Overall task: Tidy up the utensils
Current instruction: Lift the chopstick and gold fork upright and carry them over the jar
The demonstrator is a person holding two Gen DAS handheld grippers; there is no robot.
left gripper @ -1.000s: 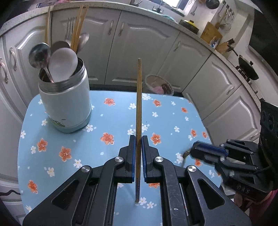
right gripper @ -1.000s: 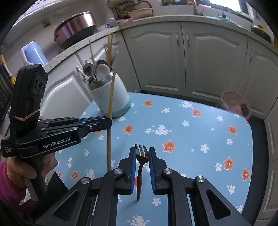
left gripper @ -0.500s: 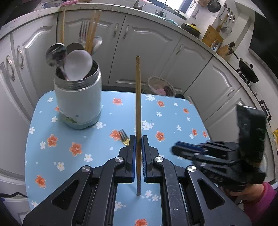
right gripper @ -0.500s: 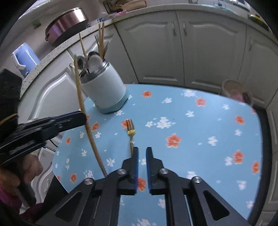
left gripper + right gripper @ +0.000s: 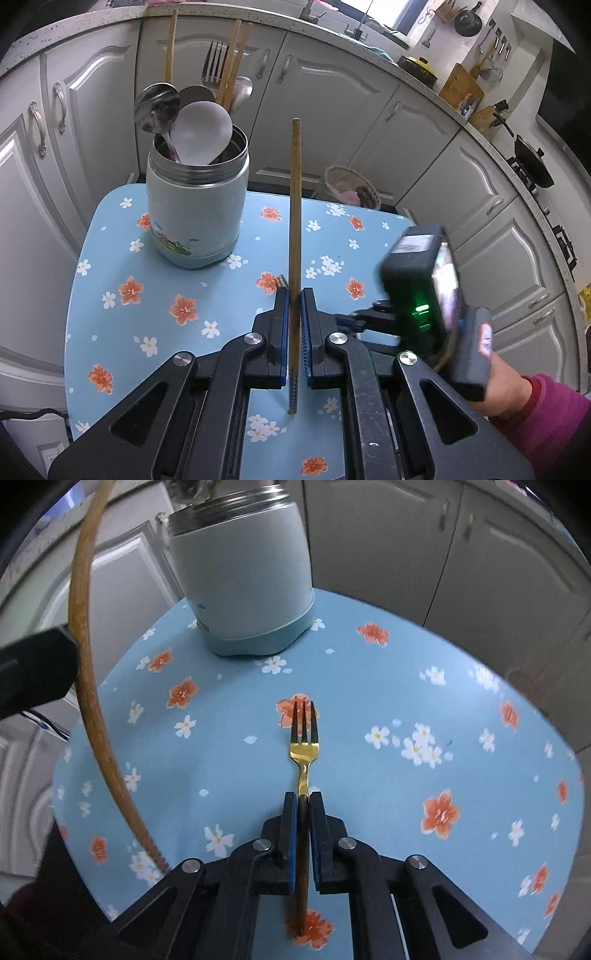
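My left gripper (image 5: pixel 294 291) is shut on a wooden chopstick (image 5: pixel 295 206), which stands upright above the blue flowered table (image 5: pixel 147 295). Behind it to the left stands a pale green steel utensil holder (image 5: pixel 195 214) with spoons, a fork and chopsticks in it. In the right wrist view a gold fork (image 5: pixel 303 746) lies flat on the table, tines toward the holder (image 5: pixel 240 572). My right gripper (image 5: pixel 303 797) points steeply down, its jaws closing onto the fork's dark handle. The held chopstick (image 5: pixel 83 657) curves along the left of that view.
White kitchen cabinets (image 5: pixel 325 110) wrap around the table's far side. A small basket (image 5: pixel 351 186) sits on the floor beyond the far edge. The right gripper's black housing (image 5: pixel 417 288) and a hand in a magenta sleeve (image 5: pixel 535 398) are close on the right.
The right gripper held the fork above the table, let it go onto the cloth, then dropped low over it with the handle between its jaws. The left gripper drifted sideways with the chopstick.
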